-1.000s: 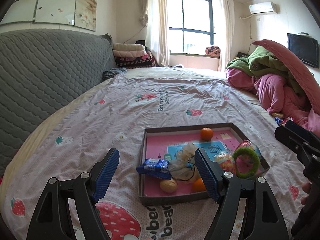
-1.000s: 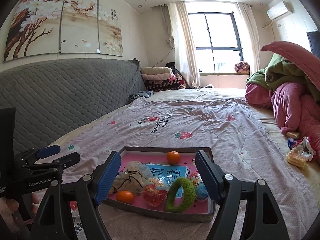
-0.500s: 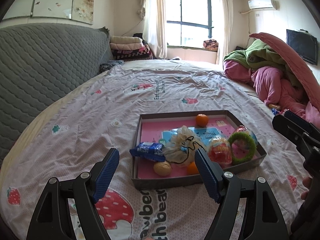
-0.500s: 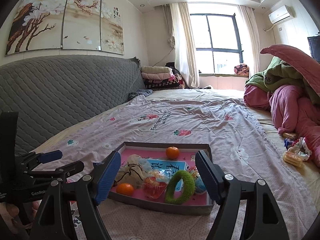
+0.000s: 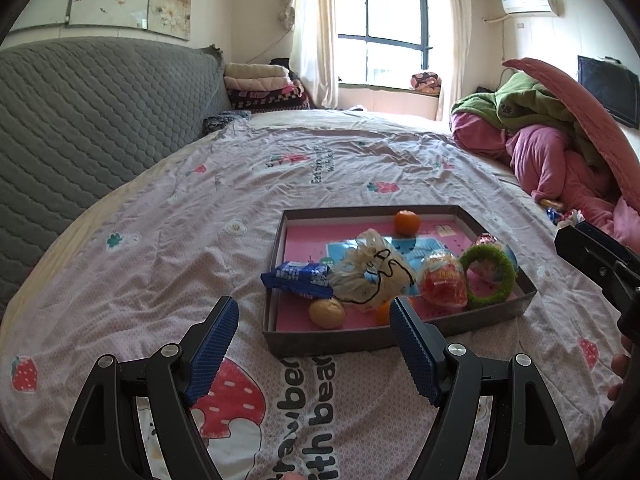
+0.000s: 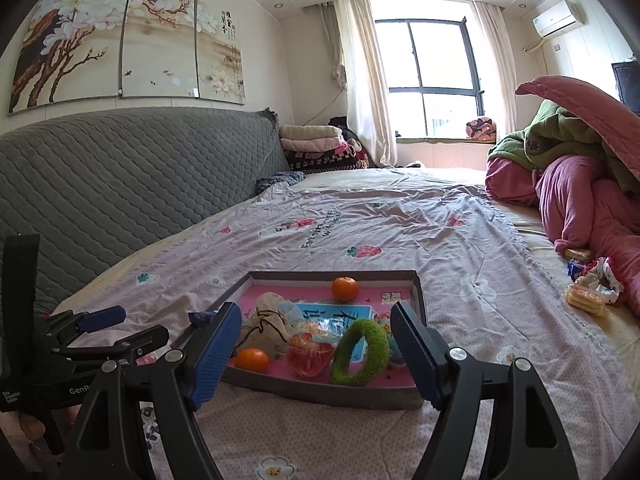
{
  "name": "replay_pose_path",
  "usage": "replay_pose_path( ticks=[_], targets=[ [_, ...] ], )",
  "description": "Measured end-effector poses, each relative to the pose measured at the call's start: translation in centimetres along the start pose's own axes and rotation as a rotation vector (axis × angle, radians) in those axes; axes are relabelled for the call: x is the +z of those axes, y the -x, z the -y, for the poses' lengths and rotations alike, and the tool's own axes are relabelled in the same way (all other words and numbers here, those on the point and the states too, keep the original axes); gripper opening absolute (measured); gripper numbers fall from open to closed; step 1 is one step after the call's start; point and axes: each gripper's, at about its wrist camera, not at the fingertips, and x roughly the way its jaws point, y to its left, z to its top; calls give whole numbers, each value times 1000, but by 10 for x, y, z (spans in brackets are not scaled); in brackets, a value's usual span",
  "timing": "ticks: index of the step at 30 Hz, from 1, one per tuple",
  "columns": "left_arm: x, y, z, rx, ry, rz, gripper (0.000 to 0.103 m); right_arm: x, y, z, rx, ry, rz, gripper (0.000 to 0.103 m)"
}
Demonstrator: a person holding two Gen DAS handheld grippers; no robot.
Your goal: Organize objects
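A shallow grey tray [image 5: 332, 343] [image 6: 332, 394] with a pink floor lies on the bed. Inside it are a far orange [image 5: 407, 222] [image 6: 344, 288], a near orange [image 6: 251, 360], a cream drawstring pouch [image 5: 370, 276] [image 6: 266, 326], a green fuzzy ring [image 5: 487, 276] [image 6: 361, 352], a red wrapped sweet [image 5: 444, 284] [image 6: 311, 355] and a brown nut [image 5: 327, 313]. A blue snack packet [image 5: 298, 278] hangs over the tray's left rim. My left gripper [image 5: 314, 354] is open and empty, just short of the tray's near wall. My right gripper [image 6: 316, 356] is open and empty too, at the tray's near edge.
A grey quilted headboard [image 5: 80, 120] runs along the left. Piled pink and green bedding [image 6: 580, 184] fills the right side, with loose snack packets [image 6: 588, 294] on the sheet beside it. Folded blankets [image 6: 316, 148] sit at the far end by the window.
The left wrist view has dipped, so the tray sits higher and slightly farther right in its frame. The right view is nearly the same. Both grippers stay open.
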Motion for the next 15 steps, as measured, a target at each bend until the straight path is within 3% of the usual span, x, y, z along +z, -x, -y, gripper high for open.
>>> replay_pose_path(
  ticks=[15],
  targets=[
    [-19,-9,9,-34,-12,-44,79,-22,0,1,-6,3,-51,76]
  ],
)
